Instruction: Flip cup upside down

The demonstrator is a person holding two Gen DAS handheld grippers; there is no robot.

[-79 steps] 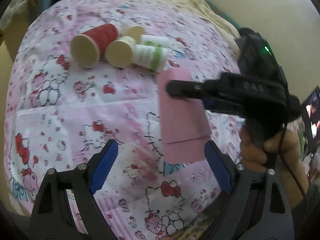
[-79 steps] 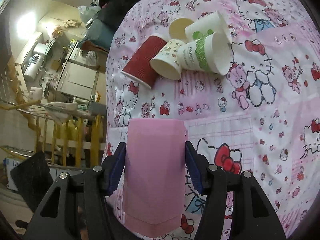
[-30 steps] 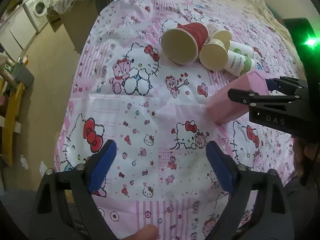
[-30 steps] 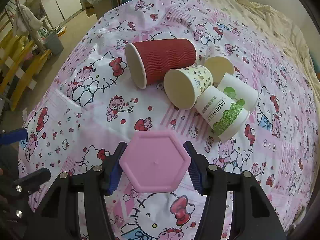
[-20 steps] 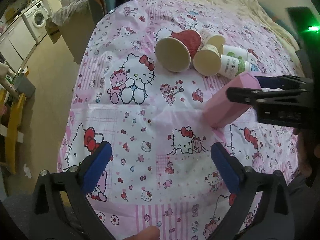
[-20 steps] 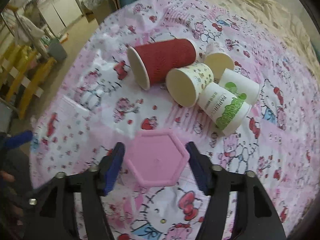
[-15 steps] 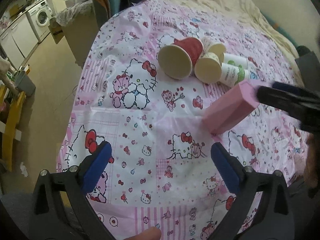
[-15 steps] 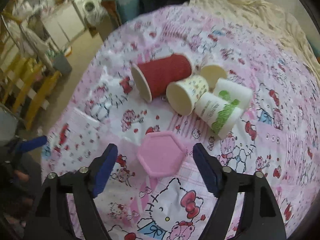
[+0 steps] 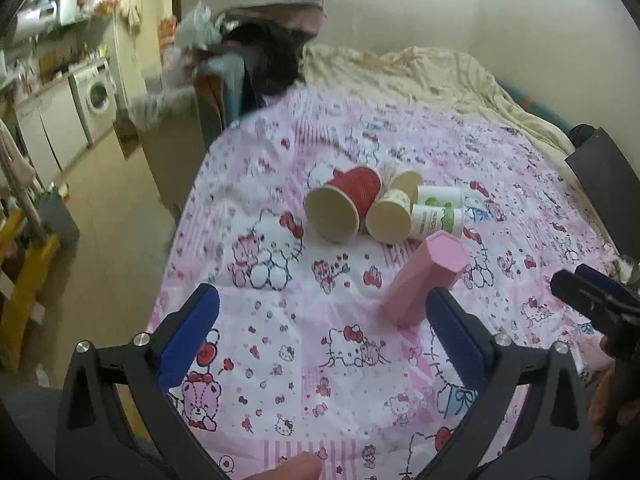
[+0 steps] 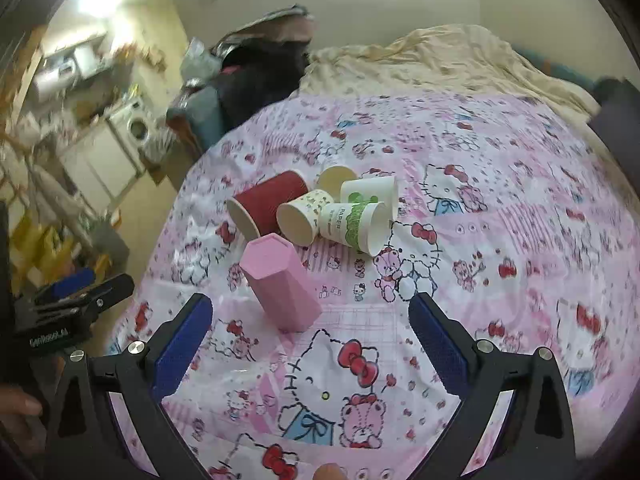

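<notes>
Now the cup (image 10: 280,284) stands base-up on the bed (image 10: 500,240), long axis upright, just before the paper cups (image 10: 320,216), ahead-left of the empty, wide-open right claw (image 10: 308,332), the nearer one.

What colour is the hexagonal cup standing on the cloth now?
Plain pink all over, no print. The hexagonal cup shows best in the right wrist view.

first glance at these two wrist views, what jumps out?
The pink hexagonal cup standing base-up on the Hello Kitty tablecloth, free of both tongs. Just behind it lies a cluster of tipped-over paper cups, led by the red ribbed cup and a green-printed cup. The right tongs and left tongs sit wide open, nearer the cameras.
</notes>
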